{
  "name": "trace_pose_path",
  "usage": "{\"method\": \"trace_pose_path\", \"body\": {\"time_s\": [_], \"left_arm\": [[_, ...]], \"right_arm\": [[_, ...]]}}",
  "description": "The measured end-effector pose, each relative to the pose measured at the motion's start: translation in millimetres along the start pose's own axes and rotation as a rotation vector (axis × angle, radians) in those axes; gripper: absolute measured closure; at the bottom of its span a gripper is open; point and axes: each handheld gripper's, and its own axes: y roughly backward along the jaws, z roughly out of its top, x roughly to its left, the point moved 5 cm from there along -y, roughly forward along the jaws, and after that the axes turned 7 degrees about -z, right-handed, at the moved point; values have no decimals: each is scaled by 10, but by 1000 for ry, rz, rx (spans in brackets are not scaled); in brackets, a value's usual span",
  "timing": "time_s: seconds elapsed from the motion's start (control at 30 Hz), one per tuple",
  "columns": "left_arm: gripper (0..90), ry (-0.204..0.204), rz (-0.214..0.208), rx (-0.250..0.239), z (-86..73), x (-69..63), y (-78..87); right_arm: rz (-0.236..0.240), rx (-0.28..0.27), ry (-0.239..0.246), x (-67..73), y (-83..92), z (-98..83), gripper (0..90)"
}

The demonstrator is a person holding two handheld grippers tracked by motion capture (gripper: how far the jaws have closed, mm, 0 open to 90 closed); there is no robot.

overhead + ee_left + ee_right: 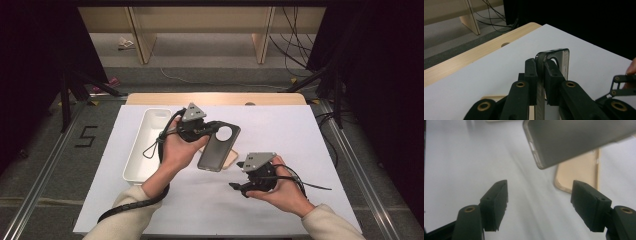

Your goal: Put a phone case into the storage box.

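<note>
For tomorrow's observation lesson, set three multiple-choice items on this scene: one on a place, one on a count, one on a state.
1. Where is the white tray?
A. left of the left hand
B. right of the right hand
C. on the floor

2. How many phone cases are there?
A. one
B. two
C. four

3. How is the right gripper?
A. shut on a case
B. open, holding nothing
C. shut on the tray

Answers: 1 A, the tray lies at the mat's left edge. 2 B, a grey case in the left gripper and a tan case on the mat. 3 B, its jaws stand apart over bare mat.
</note>
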Motion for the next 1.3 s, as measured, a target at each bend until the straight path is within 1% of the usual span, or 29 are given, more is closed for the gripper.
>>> {"method": "trace_pose_path", "body": {"time_s": [0.1, 0.2, 0.27, 0.4, 0.53, 0.7, 0.97, 1.17, 1.3], "left_arm": [[814, 4, -9, -31, -40, 35, 110], [814, -1, -2, -54, -76, 57, 213], [814, -3, 3, -69, -95, 67, 276], [814, -5, 7, -102, -111, 86, 395], [814, -7, 7, -117, -121, 101, 467], [814, -11, 8, -134, -107, 115, 527], [814, -34, 11, -136, -110, 144, 571], [813, -27, 14, -151, -100, 205, 621], [813, -32, 21, -159, -81, 247, 675]], "right_arm": [[15, -41, -58, -53, 43, -17, 289], [16, -88, -110, -127, 102, -31, 272], [7, -117, -138, -183, 143, -44, 262], [2, -153, -192, -266, 209, -83, 249], [-7, -167, -211, -308, 238, -128, 232], [-16, -175, -223, -333, 276, -168, 225], [-30, -194, -253, -382, 341, -229, 220], [-37, -203, -271, -408, 383, -271, 219], [-41, -211, -279, -422, 401, -285, 217]]}}
